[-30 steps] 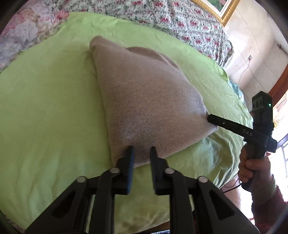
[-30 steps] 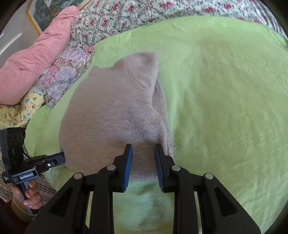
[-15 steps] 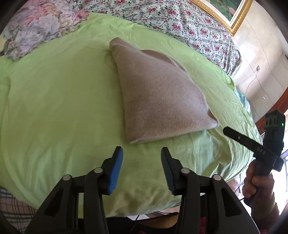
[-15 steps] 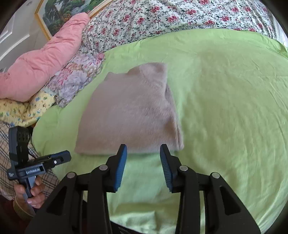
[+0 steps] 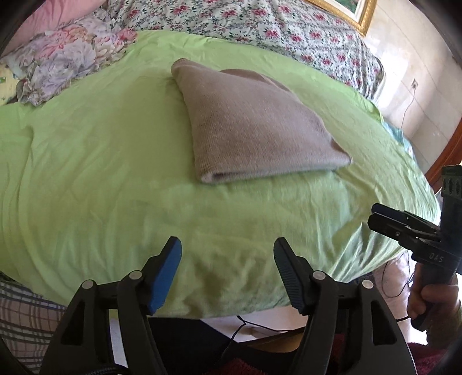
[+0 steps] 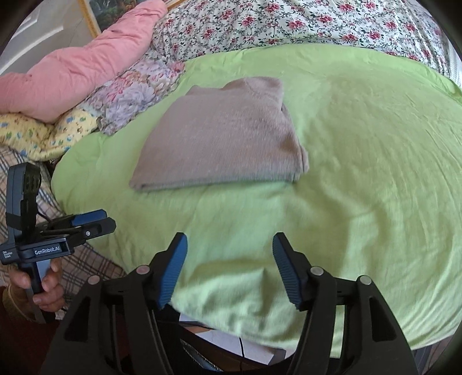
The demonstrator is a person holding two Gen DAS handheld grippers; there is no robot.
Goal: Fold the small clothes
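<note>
A folded beige knit garment (image 5: 254, 127) (image 6: 222, 135) lies flat on the green sheet (image 5: 101, 161) (image 6: 361, 161). My left gripper (image 5: 227, 245) hangs near the sheet's front edge, well short of the garment, its jaws opening with nothing between them. My right gripper (image 6: 229, 241) is likewise drawn back from the garment's near fold, jaws opening and empty. Each gripper shows in the other's view: the right gripper (image 5: 404, 228) at the right edge, the left gripper (image 6: 83, 225) at the left edge, each held in a hand.
Floral bedding (image 5: 288, 31) (image 6: 288, 23) covers the far side of the bed. A pink quilt (image 6: 78, 66) and patterned pillows (image 6: 130, 95) are piled at the left. A plaid cloth (image 6: 83, 259) lies beside the sheet's edge. A cable (image 5: 239, 328) hangs below the bed front.
Both grippers let go of the garment's near edge, opened wide and drew back toward the front of the bed. The garment now lies folded by itself on the sheet.
</note>
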